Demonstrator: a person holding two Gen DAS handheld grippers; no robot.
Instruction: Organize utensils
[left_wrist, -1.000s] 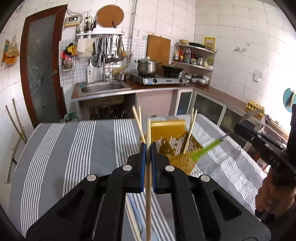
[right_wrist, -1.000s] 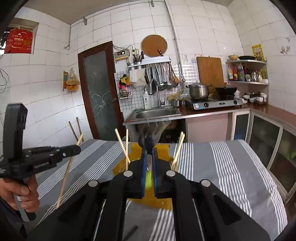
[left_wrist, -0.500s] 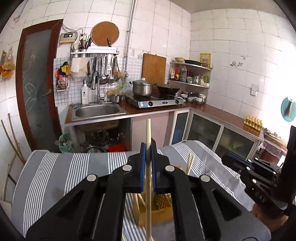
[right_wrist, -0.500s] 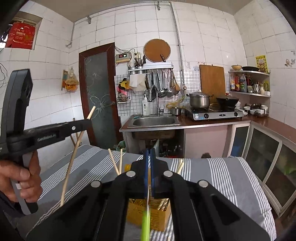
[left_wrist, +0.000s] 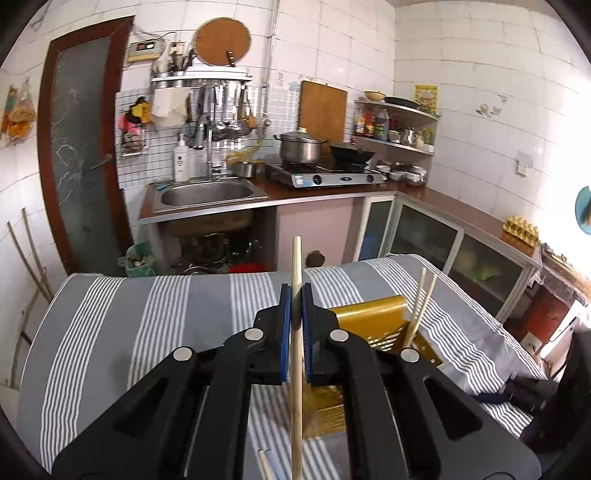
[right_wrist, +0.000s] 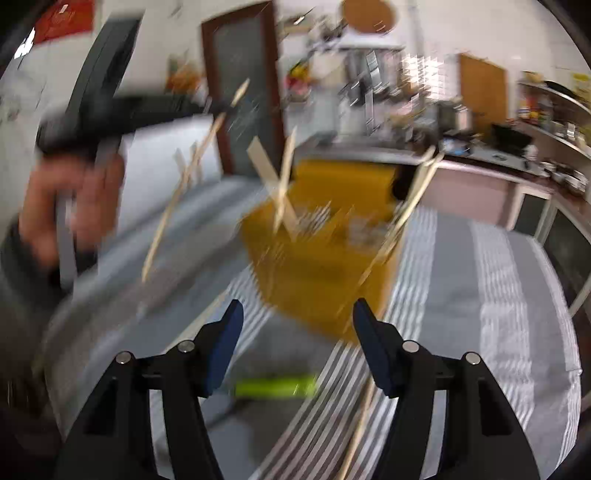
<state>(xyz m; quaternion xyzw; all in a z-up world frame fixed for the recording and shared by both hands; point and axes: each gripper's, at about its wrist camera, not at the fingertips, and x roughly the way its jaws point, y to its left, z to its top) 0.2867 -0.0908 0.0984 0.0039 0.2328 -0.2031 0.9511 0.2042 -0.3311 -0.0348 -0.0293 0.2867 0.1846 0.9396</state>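
My left gripper is shut on a wooden chopstick held upright above the striped table. A yellow utensil basket sits just right of it with two chopsticks standing in it. In the blurred right wrist view my right gripper is open and empty. The yellow basket lies ahead of it with several chopsticks leaning in it. A green-handled utensil lies on the cloth between the fingers. The left gripper with its chopstick shows at upper left.
The table has a grey and white striped cloth. Another chopstick lies on the cloth by my right finger. Behind the table are a sink, a stove with a pot and low cabinets.
My right gripper opened and let go of the green-handled utensil, which now lies on the cloth. It has moved fast, blurring its view. My left gripper still holds its chopstick, lowered slightly.
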